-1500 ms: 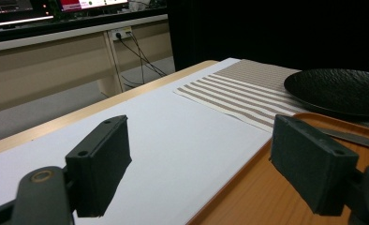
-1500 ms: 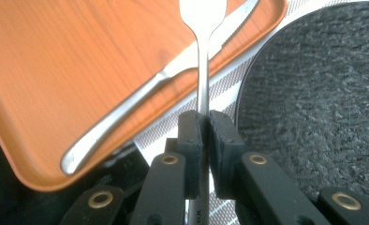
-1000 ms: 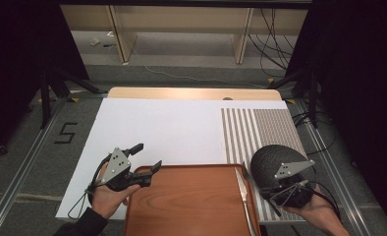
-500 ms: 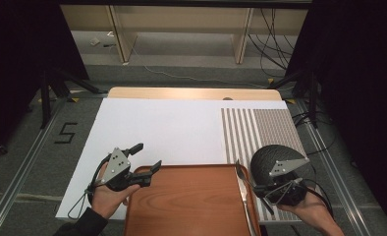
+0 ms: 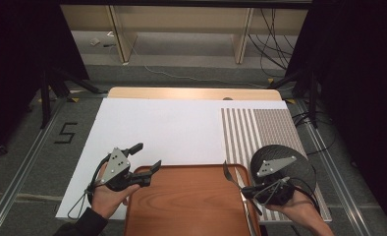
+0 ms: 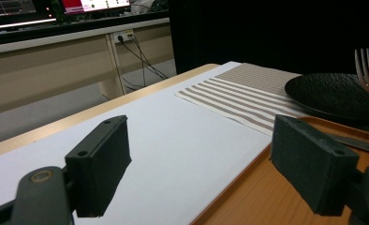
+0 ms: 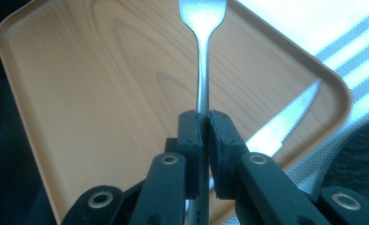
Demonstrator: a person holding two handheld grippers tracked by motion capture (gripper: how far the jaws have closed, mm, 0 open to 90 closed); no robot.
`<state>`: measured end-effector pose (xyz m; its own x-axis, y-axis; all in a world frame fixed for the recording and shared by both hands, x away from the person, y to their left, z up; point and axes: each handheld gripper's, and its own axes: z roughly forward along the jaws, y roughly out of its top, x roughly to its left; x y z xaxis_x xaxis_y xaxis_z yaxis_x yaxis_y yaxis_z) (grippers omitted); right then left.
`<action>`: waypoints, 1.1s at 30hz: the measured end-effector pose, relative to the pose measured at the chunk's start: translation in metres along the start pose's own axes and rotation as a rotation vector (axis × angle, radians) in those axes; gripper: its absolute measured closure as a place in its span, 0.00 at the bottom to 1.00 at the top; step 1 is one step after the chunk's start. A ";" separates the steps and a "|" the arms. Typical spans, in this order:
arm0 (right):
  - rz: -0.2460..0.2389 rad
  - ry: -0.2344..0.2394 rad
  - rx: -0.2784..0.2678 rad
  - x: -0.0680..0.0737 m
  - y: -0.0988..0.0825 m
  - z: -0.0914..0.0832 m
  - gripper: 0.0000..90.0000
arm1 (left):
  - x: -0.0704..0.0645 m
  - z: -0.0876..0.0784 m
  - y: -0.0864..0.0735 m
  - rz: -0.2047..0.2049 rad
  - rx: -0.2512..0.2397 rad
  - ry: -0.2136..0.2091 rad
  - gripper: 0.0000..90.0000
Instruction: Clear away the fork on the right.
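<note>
A reddish-brown wood-grain tray (image 5: 181,206), a silver fork (image 7: 202,56), a black textured plate (image 5: 299,160), a beige-and-white striped placemat (image 5: 253,130), a white sheet (image 5: 167,130) over the pale wooden bench (image 5: 181,93).

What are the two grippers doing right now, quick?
Left gripper: open, holding nothing, at the wooden tray's left edge.
Right gripper: closed on the fork, above the tray.

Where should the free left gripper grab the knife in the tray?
Judging by its pose, the handle end: the knife lies flat along the tray rim with the serrated blade pointing away. Bring the open left gripper down from above, jaws across the handle.
</note>
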<state>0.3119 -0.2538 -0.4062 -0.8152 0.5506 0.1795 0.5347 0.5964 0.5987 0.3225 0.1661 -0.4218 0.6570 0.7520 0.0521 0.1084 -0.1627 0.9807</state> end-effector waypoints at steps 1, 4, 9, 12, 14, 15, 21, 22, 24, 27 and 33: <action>0.000 0.000 0.000 0.000 0.000 0.000 0.94 | 0.000 0.000 0.000 0.000 0.000 0.000 0.22; -0.015 0.021 0.005 0.007 0.004 0.005 0.94 | 0.001 0.000 0.000 -0.010 -0.002 -0.001 0.22; -0.020 0.062 0.016 0.017 0.008 0.013 0.94 | 0.001 -0.001 0.000 -0.022 -0.009 -0.002 0.22; -0.031 0.084 0.024 0.022 0.010 0.018 0.94 | 0.003 -0.001 0.000 -0.037 -0.018 -0.002 0.21; -0.031 0.097 0.033 0.026 0.012 0.021 0.94 | 0.003 -0.002 0.000 -0.042 -0.019 -0.001 0.21; -0.031 0.097 0.033 0.026 0.012 0.021 0.94 | 0.003 -0.002 0.000 -0.042 -0.019 -0.001 0.21; -0.045 0.118 0.066 0.036 0.014 0.035 0.94 | 0.004 -0.002 0.000 -0.048 -0.024 0.004 0.21; -0.052 0.126 0.075 0.038 0.014 0.038 0.94 | 0.004 -0.002 0.000 -0.048 -0.024 0.004 0.21; -0.051 0.125 0.088 0.039 0.014 0.041 0.94 | 0.004 -0.002 0.000 -0.047 -0.023 0.005 0.21; -0.053 0.126 0.099 0.040 0.014 0.043 0.94 | 0.004 -0.002 0.000 -0.048 -0.022 0.006 0.21; -0.059 0.129 0.166 0.043 0.014 0.052 0.94 | 0.003 -0.002 0.000 -0.041 -0.018 0.003 0.21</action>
<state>0.2953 -0.1917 -0.4307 -0.8624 0.4386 0.2528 0.5055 0.7193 0.4765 0.3235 0.1695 -0.4211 0.6501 0.7598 0.0126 0.1216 -0.1205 0.9852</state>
